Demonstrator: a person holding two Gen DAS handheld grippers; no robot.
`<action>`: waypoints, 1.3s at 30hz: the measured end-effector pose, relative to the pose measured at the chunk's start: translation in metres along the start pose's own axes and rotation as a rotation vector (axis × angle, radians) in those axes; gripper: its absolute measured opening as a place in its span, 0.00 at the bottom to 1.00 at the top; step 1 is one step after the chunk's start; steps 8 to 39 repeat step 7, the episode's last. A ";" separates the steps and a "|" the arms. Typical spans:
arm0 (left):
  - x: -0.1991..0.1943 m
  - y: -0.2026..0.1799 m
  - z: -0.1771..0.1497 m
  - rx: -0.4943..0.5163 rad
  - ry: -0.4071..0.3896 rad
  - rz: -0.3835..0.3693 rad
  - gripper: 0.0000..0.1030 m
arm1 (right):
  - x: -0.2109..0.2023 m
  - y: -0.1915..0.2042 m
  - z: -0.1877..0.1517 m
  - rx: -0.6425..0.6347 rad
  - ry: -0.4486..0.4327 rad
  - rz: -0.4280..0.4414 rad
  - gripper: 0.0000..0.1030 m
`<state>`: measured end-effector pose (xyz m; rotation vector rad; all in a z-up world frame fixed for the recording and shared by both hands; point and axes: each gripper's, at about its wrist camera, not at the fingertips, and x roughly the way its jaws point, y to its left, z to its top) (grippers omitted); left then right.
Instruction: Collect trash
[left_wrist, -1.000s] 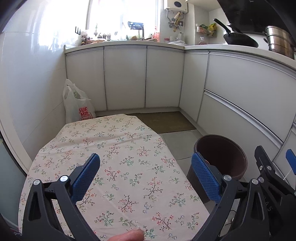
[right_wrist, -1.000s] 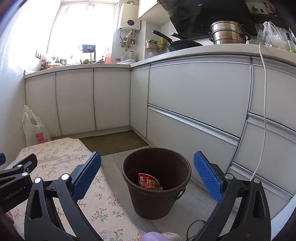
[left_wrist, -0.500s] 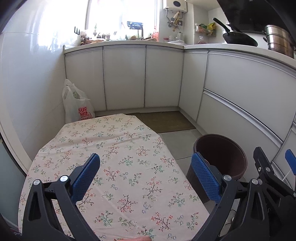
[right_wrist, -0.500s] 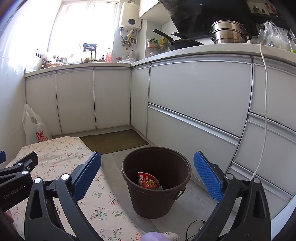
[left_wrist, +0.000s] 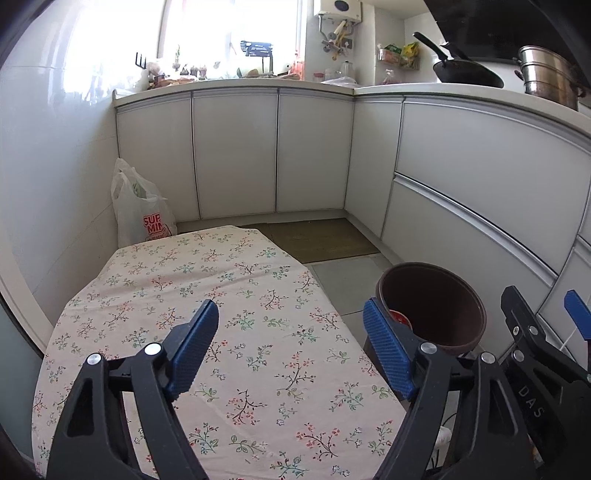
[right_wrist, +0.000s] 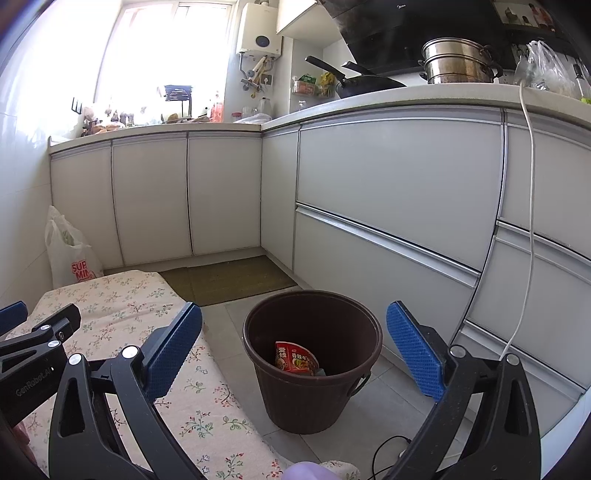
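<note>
Currently both tools are spread wide and hold nothing. The left tool hovers above the worktop, a surface under a floral cloth that fills the area directly ahead of and below its fingers. The right tool is aimed at the brown bin, which stands on the floor ahead of and below it, framed between its two blue pads.

Location of the task item: the only trash visible is a red instant-noodle cup lying inside the bin, together with a smaller item under it that cannot be identified. No loose trash is visible on the cloth ahead of the left tool. Judged from this, collection is either complete or the remaining items lie outside both views.

Risks, largest first:
1. Bin tip-over. The bin stands just beside the worktop edge, to the right of the left tool; a sideways sweep by either tool could strike the rim and spill the contents.
2. Cloth drag. A low pass of the left tool could catch the cloth and pull it off the worktop.
3. Cable snag. A dark cable lies on the floor below the right tool, and a white cord hangs down the cabinet front to its right; either could catch a finger.

View differences: the right wrist view shows the bin interior, the noodle cup and both cables. The left wrist view shows the full cloth surface, but only a red sliver of the bin contents beside its right pad.
</note>
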<state>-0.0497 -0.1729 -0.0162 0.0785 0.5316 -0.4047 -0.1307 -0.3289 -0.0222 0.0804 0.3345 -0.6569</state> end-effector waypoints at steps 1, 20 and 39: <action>0.000 0.000 0.000 -0.001 0.002 0.004 0.78 | 0.000 0.000 0.000 0.002 0.000 -0.002 0.93; -0.002 -0.001 0.000 -0.001 0.006 0.026 0.87 | 0.000 -0.001 0.000 0.007 0.003 -0.007 0.93; -0.002 -0.001 0.000 -0.001 0.006 0.026 0.87 | 0.000 -0.001 0.000 0.007 0.003 -0.007 0.93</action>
